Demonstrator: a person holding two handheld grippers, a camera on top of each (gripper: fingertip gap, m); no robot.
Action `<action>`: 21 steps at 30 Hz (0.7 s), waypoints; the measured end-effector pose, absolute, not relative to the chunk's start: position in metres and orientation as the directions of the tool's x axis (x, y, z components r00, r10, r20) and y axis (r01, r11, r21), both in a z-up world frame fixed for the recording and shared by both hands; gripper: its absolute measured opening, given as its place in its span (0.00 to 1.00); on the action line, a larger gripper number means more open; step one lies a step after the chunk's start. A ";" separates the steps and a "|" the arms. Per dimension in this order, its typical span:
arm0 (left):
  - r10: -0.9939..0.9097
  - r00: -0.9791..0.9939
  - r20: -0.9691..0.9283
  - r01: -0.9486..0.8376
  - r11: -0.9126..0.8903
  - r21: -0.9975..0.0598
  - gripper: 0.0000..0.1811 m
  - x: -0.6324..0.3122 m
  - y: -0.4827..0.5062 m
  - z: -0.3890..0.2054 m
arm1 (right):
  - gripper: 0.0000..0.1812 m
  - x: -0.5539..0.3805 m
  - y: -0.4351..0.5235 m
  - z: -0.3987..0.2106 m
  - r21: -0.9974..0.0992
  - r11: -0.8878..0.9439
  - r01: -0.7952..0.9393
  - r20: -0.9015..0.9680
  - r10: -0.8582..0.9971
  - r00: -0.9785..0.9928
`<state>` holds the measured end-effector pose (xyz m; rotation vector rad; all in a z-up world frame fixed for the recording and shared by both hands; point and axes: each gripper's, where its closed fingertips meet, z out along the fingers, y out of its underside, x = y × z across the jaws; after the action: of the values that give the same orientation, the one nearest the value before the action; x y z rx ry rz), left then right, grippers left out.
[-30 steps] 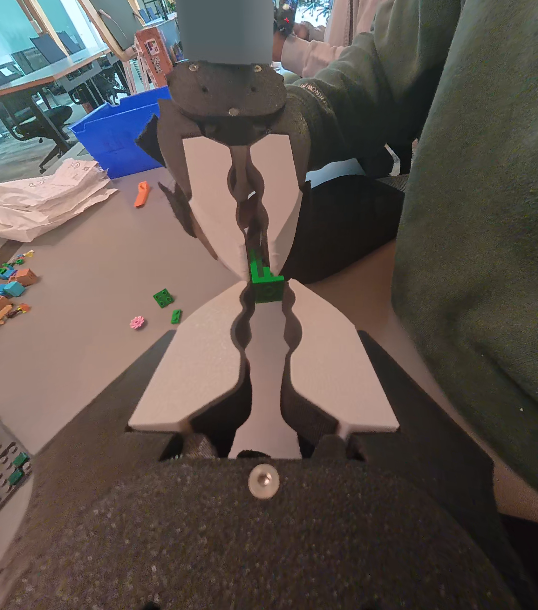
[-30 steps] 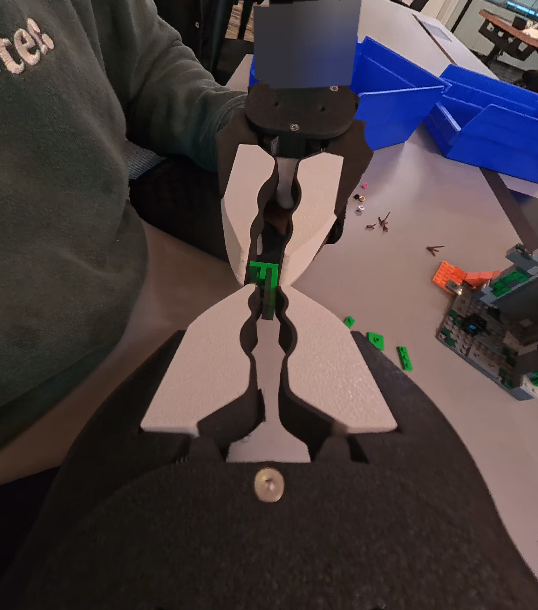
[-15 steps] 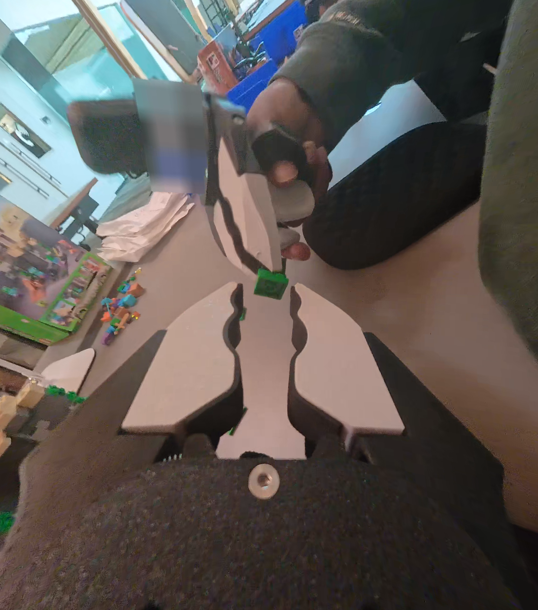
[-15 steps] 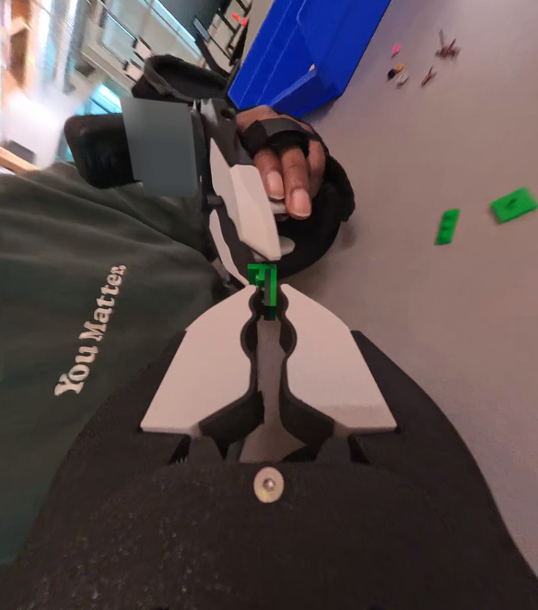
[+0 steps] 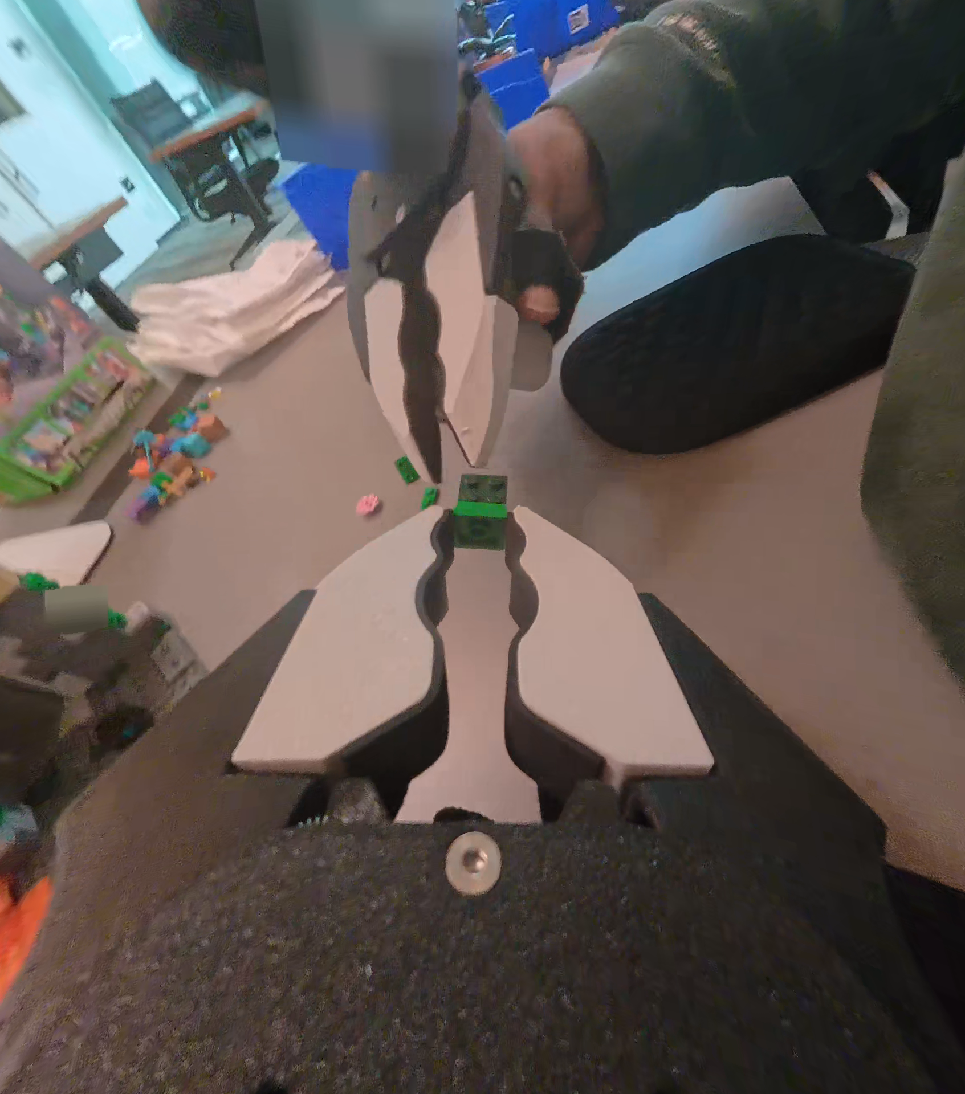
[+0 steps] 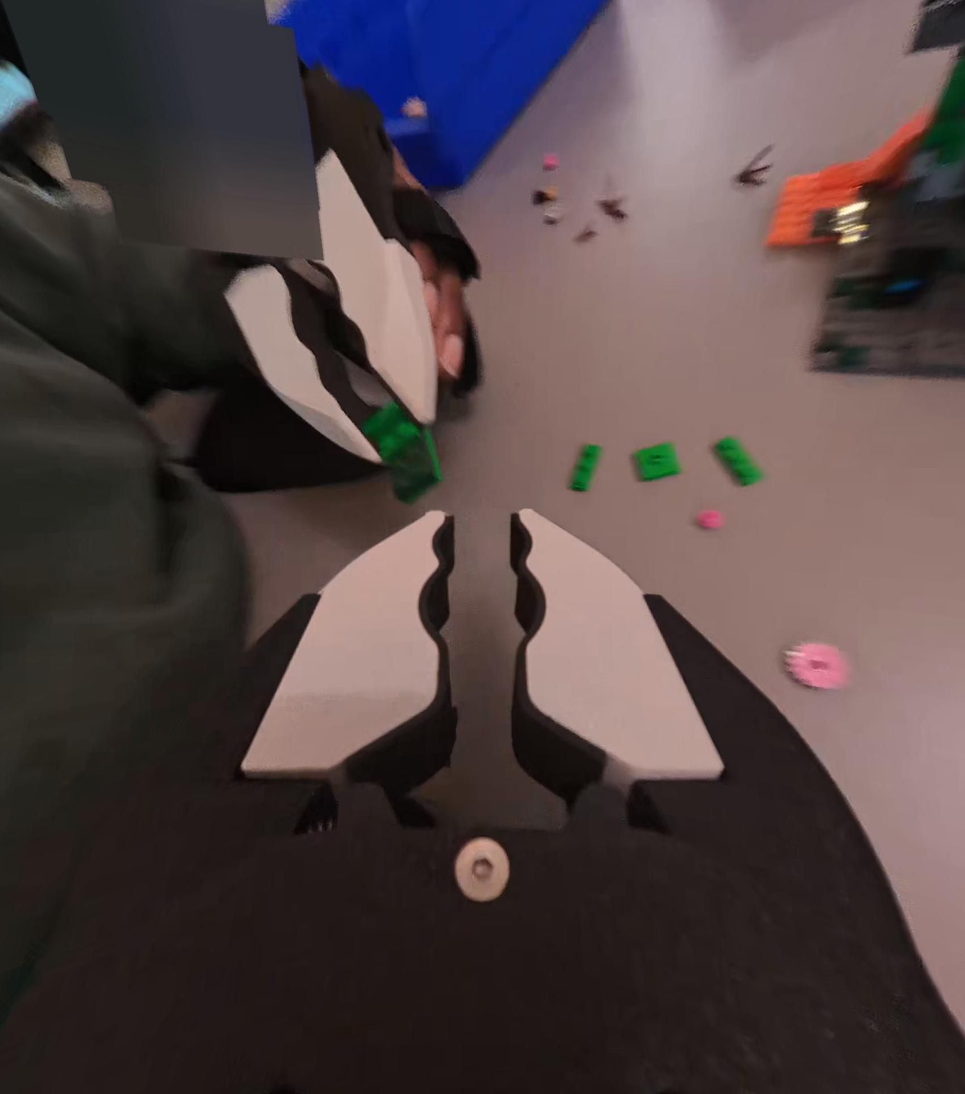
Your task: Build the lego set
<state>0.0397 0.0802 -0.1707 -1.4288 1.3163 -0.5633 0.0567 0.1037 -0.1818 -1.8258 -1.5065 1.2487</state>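
Observation:
My left gripper [image 5: 480,518] is shut on a small green brick assembly [image 5: 481,515] pinched at its fingertips above the grey table. In the right wrist view the left gripper [image 6: 403,441] shows at the upper left with the same green piece [image 6: 409,459] sticking out of its tips. My right gripper [image 6: 483,518] is open and empty, its jaws a narrow gap apart. It sits just below and right of the green piece, not touching it. In the left wrist view the right gripper [image 5: 456,467] points down just beyond the brick.
Three loose green plates [image 6: 656,462] and two pink flower pieces [image 6: 817,665] lie on the table [image 6: 705,769]. The partly built dark model [image 6: 912,284] with an orange section stands at the right. A blue bin [image 6: 450,77] is behind. A pile of loose bricks [image 5: 172,456] and a set box [image 5: 24,414] are at the left. Only a small space, under 4 cm, lies between the two pairs of fingers.
Both grippers were pinching the green piece together. My right gripper has opened, let go and drawn back. My left gripper keeps the piece. Both views have swung.

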 end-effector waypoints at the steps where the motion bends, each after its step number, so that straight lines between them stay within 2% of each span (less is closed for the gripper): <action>1: -0.914 0.300 -0.271 -0.404 0.136 -0.905 0.09 0.034 0.084 -0.172 | 0.10 0.058 0.114 -0.185 -0.808 -0.237 0.539 -0.275 0.961 0.009; 5: -0.917 0.357 -0.176 -0.378 0.030 -0.925 0.09 0.020 0.097 -0.180 | 0.09 0.061 0.163 -0.200 -0.746 0.004 0.666 0.014 1.000 0.010; 7: -0.916 0.377 -0.137 -0.365 -0.011 -0.931 0.09 0.016 0.103 -0.184 | 0.09 0.064 0.184 -0.206 -0.687 0.086 0.721 0.086 0.996 -0.037; 13: -0.901 0.421 -0.101 -0.342 -0.055 -0.938 0.09 0.009 0.112 -0.188 | 0.09 0.087 0.221 -0.226 -0.559 0.132 0.818 -0.002 0.987 -0.160; 17: -0.896 0.436 -0.085 -0.339 -0.076 -0.938 0.09 0.006 0.116 -0.191 | 0.10 0.102 0.213 -0.225 -0.543 0.145 0.827 -0.100 0.967 -0.235; 21: -0.892 0.448 -0.062 -0.328 -0.099 -0.940 0.09 0.002 0.119 -0.192 | 0.11 0.112 0.186 -0.219 -0.552 0.224 0.803 -0.111 0.935 -0.337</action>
<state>0.0019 0.1194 -0.1924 -1.6573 1.0729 -0.6773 0.1120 0.1863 -0.2189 -1.6412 -2.2535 0.7801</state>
